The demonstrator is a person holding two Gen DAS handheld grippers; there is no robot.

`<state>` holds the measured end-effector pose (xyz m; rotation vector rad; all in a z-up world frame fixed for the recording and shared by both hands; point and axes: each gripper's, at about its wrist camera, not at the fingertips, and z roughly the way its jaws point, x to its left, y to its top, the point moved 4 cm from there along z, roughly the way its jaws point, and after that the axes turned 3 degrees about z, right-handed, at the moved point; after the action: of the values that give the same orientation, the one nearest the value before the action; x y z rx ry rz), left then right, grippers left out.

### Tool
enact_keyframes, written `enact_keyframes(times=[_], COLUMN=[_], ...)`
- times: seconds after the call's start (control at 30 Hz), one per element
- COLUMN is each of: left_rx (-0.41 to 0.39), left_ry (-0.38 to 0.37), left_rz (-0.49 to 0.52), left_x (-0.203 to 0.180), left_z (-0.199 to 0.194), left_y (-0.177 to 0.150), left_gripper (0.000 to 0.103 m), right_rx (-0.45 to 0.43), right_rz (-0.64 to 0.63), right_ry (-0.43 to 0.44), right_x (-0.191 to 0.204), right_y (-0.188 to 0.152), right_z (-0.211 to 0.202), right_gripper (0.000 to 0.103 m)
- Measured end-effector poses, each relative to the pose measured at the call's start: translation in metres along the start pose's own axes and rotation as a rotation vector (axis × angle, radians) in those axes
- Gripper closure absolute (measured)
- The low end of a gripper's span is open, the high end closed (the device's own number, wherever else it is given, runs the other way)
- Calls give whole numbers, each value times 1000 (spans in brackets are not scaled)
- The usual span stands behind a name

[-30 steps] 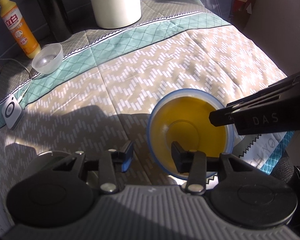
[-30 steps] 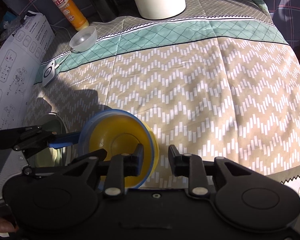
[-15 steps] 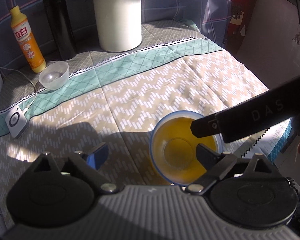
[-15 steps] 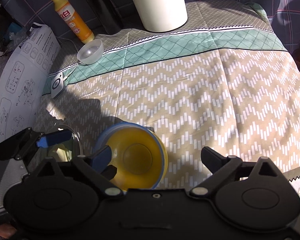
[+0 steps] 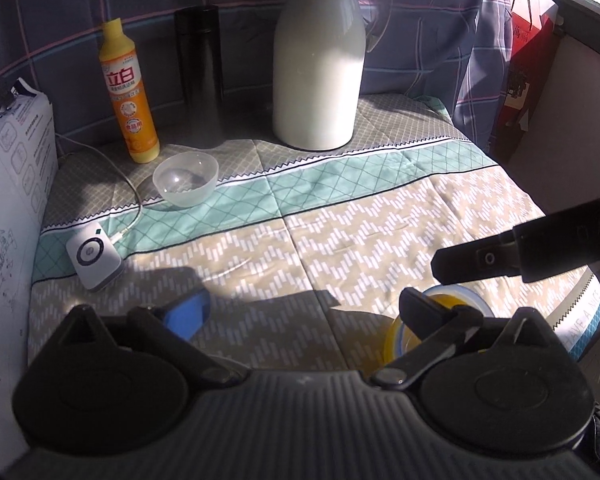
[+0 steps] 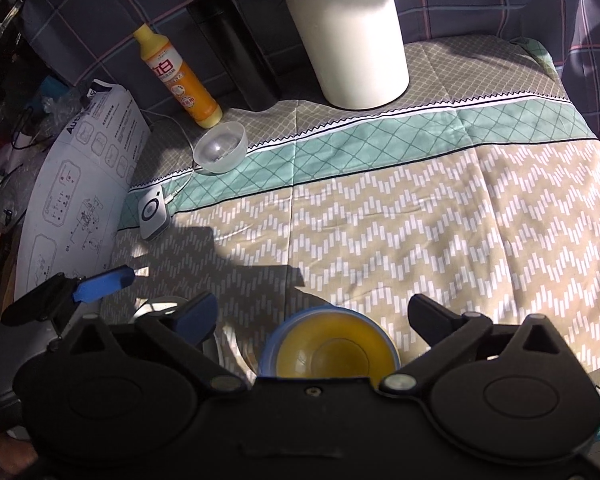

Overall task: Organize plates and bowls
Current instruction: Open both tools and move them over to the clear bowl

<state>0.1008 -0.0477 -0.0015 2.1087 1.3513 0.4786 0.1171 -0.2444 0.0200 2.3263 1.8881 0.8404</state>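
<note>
Looking along the left hand-held gripper [image 5: 304, 312], its two fingers are spread wide apart and hold nothing. The yellow bowl [image 5: 440, 304] with a blue rim sits on the surface [image 5: 380, 220] just past the right finger, partly hidden behind it. A small clear bowl [image 5: 185, 184] sits far back, near the orange bottle [image 5: 129, 92], the black flask [image 5: 199, 76] and the big white jug [image 5: 318, 76]. The other gripper pokes in from the right.

Looking along the right hand-held gripper [image 6: 312, 316], its fingers are wide apart too, holding nothing. The yellow bowl [image 6: 332, 348] sits on the surface [image 6: 460, 208] right between them, very close to the camera. A pale dish [image 6: 162, 306] peeks out at the left, mostly hidden.

I think the yellow bowl has just been put down here. Next, a gripper probably needs to reach far back for the clear bowl [image 6: 221, 147] and pinch its rim gently.
</note>
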Motion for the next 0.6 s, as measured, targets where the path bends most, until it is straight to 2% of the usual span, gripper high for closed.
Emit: enact_keyframes(times=[0.33, 0.6], left_rx=[47, 74], left_ry=[138, 196], left_rz=[-79, -114], left_x=[71, 112], left_z=[33, 61], left_y=[14, 34], left_gripper=[0, 0], right_rx=[-31, -60], right_rz=[59, 94], right_ry=[2, -3], right_x=[41, 76], right_y=[25, 46], right_z=[40, 74], right_gripper=[0, 0])
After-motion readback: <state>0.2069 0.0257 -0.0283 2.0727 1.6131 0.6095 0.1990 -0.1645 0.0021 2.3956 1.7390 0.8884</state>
